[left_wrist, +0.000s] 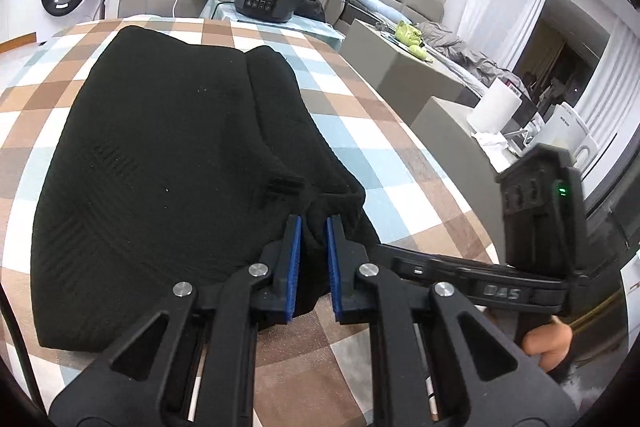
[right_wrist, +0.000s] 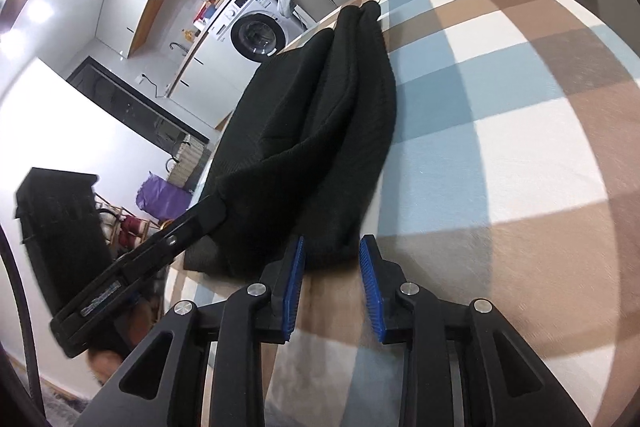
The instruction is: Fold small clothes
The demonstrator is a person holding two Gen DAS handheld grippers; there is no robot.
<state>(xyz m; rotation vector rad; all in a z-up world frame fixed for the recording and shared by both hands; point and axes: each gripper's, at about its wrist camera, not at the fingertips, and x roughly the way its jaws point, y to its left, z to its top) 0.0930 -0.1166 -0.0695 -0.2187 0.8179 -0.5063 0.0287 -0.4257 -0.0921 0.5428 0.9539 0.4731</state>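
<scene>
My left claw is clamped on the near corner of the black garment lying on the checked tablecloth; my right claw stands apart, empty. A thin pinch could slip when lifted.

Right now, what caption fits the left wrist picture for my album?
Left tool pinches the near edge of a folded black garment on a checked tablecloth.

Both wrist cams look down-forward, close over the checkered worktop; both share the black garment, washing machine.
</scene>
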